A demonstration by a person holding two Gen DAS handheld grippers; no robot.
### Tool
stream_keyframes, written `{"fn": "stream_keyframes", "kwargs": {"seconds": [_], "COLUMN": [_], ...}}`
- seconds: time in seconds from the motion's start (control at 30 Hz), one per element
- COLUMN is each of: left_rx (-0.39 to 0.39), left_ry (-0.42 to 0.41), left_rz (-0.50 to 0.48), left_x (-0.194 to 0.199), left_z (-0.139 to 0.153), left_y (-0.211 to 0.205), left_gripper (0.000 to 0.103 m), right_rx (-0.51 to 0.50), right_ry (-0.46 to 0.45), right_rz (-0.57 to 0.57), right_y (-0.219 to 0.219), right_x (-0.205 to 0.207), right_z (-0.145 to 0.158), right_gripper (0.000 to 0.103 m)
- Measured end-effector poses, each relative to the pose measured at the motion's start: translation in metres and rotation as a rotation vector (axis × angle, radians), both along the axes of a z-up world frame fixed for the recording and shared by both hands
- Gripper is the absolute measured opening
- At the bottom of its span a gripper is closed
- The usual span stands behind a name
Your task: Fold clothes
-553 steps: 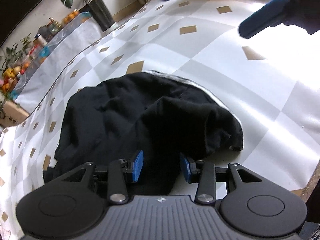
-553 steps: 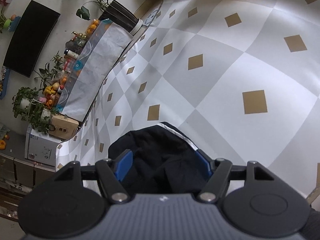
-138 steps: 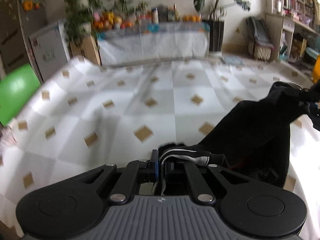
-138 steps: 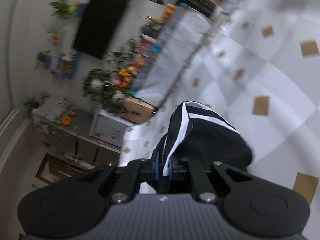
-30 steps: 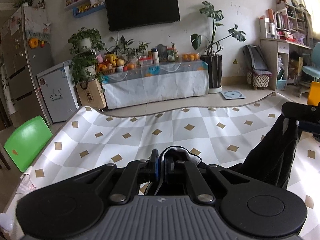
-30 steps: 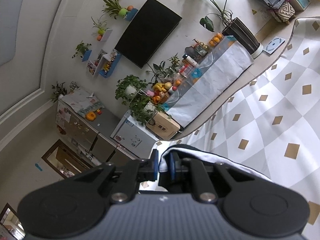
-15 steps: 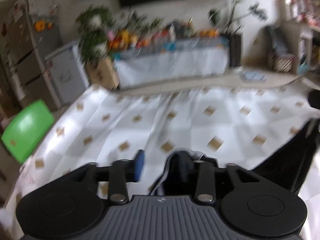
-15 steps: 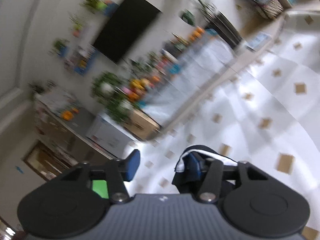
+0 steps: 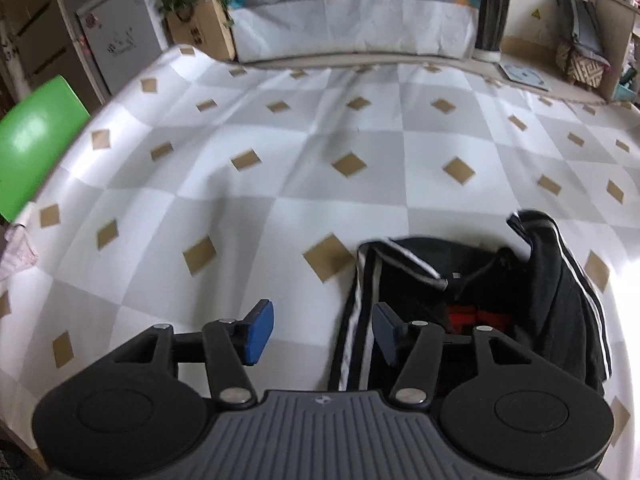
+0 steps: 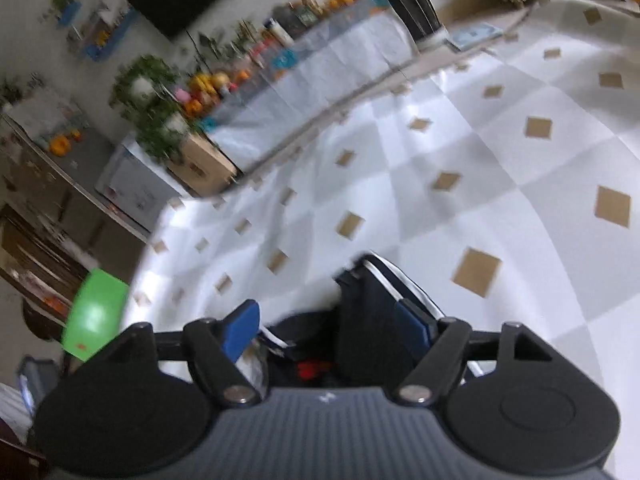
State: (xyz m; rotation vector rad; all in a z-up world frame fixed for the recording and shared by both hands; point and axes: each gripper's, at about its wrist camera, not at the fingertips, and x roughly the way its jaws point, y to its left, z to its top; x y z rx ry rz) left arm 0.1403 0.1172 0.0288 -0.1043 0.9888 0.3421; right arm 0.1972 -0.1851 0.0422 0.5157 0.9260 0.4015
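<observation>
The right wrist view was smeared with motion blur, so the shelves and plants along the upper left were hard to make out, and the lower part of the black garment (image 10: pixel 372 320) was hidden behind the tool's body. The right gripper (image 10: pixel 328 330) had its jaws apart, having just been opening, with a white-striped fold of cloth standing between them against the right pad, not squeezed. In the left wrist view the left gripper (image 9: pixel 320 332) was likewise parted, its jaws just opened, only bare cloth-covered table between the pads. The garment (image 9: pixel 500 300) lay crumpled at lower right, a red patch showing. The checked tablecloth (image 9: pixel 280 140) filled mid-frame; a green chair (image 9: pixel 32 148) sat at left, cut off by the edge.
</observation>
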Motion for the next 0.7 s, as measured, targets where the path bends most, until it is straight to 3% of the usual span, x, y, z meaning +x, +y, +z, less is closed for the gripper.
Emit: {"fn": "stream_keyframes", "kwargs": {"seconds": [0.23,0.43,0.7], "left_rx": [-0.061,-0.062,-0.090], "left_ry": [0.082,0.116,0.154], "left_rz": [-0.082,-0.145,-0.141], "left_x": [0.000,0.000,0.002], "left_z": [-0.022,-0.031,-0.042], "left_y": [-0.021,-0.044,-0.045], "left_gripper": [0.054,0.055,0.055], "right_rx": [-0.073,-0.107,-0.107], "right_ry": [0.194,0.228,0.301], "right_rz": [0.026,0.080,0.058], "right_y": [0.005,0.013,0.011], "right_x": [-0.004,-0.013,-0.014], "right_z": [-0.048,-0.060,-0.072], "right_gripper": [0.072,0.072,0.072]}}
